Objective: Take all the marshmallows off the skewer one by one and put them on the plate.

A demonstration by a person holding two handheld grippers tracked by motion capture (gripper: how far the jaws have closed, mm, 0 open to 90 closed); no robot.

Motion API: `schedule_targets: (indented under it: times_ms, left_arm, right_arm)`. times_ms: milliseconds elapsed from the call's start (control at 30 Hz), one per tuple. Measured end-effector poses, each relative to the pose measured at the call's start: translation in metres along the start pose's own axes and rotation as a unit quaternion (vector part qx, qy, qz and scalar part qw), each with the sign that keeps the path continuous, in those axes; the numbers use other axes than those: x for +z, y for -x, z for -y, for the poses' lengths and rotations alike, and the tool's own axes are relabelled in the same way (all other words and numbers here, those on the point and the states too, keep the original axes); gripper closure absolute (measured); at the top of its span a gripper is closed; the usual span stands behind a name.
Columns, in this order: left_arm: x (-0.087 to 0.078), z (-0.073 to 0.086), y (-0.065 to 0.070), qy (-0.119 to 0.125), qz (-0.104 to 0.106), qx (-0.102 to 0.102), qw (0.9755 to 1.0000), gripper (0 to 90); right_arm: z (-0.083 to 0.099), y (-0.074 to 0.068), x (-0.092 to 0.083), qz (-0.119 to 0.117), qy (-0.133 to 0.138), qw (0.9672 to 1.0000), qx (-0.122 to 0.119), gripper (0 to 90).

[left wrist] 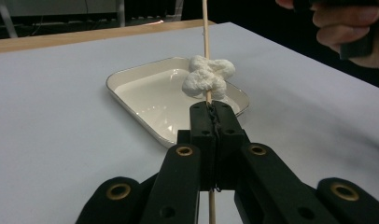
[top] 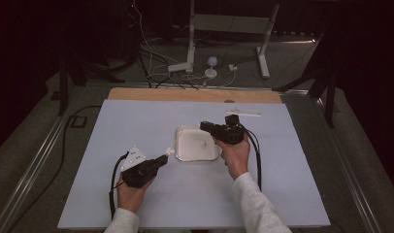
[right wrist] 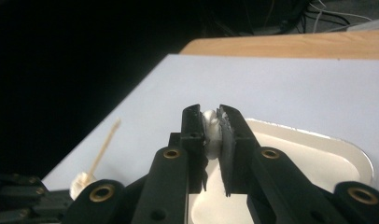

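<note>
The left gripper (left wrist: 211, 114) pinched a thin wooden skewer (left wrist: 206, 28) with white lumps (left wrist: 207, 77) threaded on it, just over the near edge of the white tray (left wrist: 131, 79). The right gripper (right wrist: 211, 116) clamped another white piece (right wrist: 210, 133) above that tray

trays: 1 (top: 197, 144) | skewers: 2, one left of tray (left wrist: 207, 28), one beyond it (top: 243, 114) | white lumps: 2 (left wrist: 207, 77) (right wrist: 211, 133)

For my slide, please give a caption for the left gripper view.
Left gripper clamps a skewer with a white lump threaded on it, above a white tray.
</note>
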State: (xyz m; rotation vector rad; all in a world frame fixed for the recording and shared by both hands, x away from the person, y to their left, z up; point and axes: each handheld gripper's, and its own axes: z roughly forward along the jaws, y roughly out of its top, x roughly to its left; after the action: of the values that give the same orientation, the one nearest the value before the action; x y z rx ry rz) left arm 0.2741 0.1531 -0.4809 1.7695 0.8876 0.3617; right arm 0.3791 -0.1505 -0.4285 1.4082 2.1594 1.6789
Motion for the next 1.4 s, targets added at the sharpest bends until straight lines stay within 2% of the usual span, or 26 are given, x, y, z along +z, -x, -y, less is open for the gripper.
schedule_targets:
  times_ms: [167,200,233,433,500,533,600,700,900,1000,1033,1100,1133,1167,1200,1267,1300,1367,1400]
  left_arm:
    - [-0.001,0.0,-0.001,0.002,-0.002,-0.005,1.0,90.0]
    - [-0.001,0.0,-0.001,0.001,-0.002,-0.006,1.0,90.0]
    - [-0.001,0.0,-0.002,0.001,-0.002,-0.005,1.0,90.0]
    - [0.001,0.0,-0.002,-0.003,-0.002,-0.009,1.0,90.0]
    - [0.002,0.0,-0.002,-0.005,-0.002,-0.008,1.0,90.0]
    - [0.002,0.0,-0.002,-0.004,-0.002,-0.008,1.0,90.0]
    - [0.002,0.0,-0.002,-0.004,-0.003,-0.01,0.9999,90.0]
    - [0.003,0.0,-0.003,-0.007,-0.005,-0.009,0.9999,90.0]
    - [0.004,0.0,-0.002,-0.007,-0.006,-0.011,0.9999,90.0]
    - [0.005,0.001,-0.002,-0.008,-0.007,-0.011,0.9999,90.0]
    - [0.005,0.0,-0.002,-0.008,-0.007,-0.011,0.9999,90.0]
    - [0.005,0.0,-0.002,-0.008,-0.006,-0.012,0.9999,90.0]
    - [0.005,0.0,-0.002,-0.008,-0.007,-0.012,0.9999,90.0]
    - [0.005,0.0,-0.002,-0.007,-0.007,-0.012,0.9999,90.0]
    - [0.005,0.0,-0.002,-0.008,-0.007,-0.012,0.9999,90.0]
    - [0.006,0.0,-0.001,-0.007,-0.008,-0.011,0.9999,90.0]
    - [0.006,0.0,-0.001,-0.008,-0.007,-0.01,0.9999,90.0]
    - [0.006,0.0,-0.001,-0.008,-0.007,-0.01,0.9999,90.0]
    - [0.007,0.0,-0.001,-0.009,-0.006,-0.01,0.9999,90.0]
  right_arm:
    - [0.01,0.005,0.006,0.014,-0.033,0.9993,-0.014,79.6]
    - [0.01,0.005,0.006,0.014,-0.033,0.9993,-0.014,79.6]
    - [0.013,0.005,0.008,0.022,-0.046,0.9984,-0.024,78.9]
    - [0.021,0.009,0.013,0.038,-0.067,0.9966,-0.029,76.2]
    - [0.025,0.012,0.015,0.043,-0.074,0.996,-0.026,71.7]
    - [0.028,0.016,0.016,0.051,-0.079,0.9954,-0.02,65.7]
    - [0.029,0.018,0.017,0.054,-0.079,0.9953,-0.018,62.4]
    - [0.031,0.021,0.018,0.061,-0.083,0.9946,-0.012,51.4]
    - [0.031,0.022,0.015,0.07,-0.08,0.9942,-0.012,37.6]
    - [0.031,0.017,0.014,0.053,-0.079,0.9954,-0.014,30.8]
    - [0.031,0.017,0.014,0.053,-0.079,0.9954,-0.014,30.8]
    - [0.032,0.013,0.014,0.037,-0.081,0.9959,-0.015,29.1]
    - [0.033,0.01,0.014,0.032,-0.081,0.996,-0.017,28.6]
    - [0.034,0.005,0.014,0.018,-0.081,0.9964,-0.018,28.6]
    - [0.034,0.005,0.014,0.018,-0.081,0.9964,-0.018,28.6]
    - [0.036,-0.003,0.017,-0.005,-0.083,0.9964,-0.016,28.6]
    - [0.036,-0.003,0.017,-0.005,-0.083,0.9964,-0.016,28.6]
    - [0.039,-0.012,0.02,-0.032,-0.086,0.9957,-0.015,29.7]
    - [0.039,-0.012,0.02,-0.032,-0.086,0.9957,-0.015,29.7]
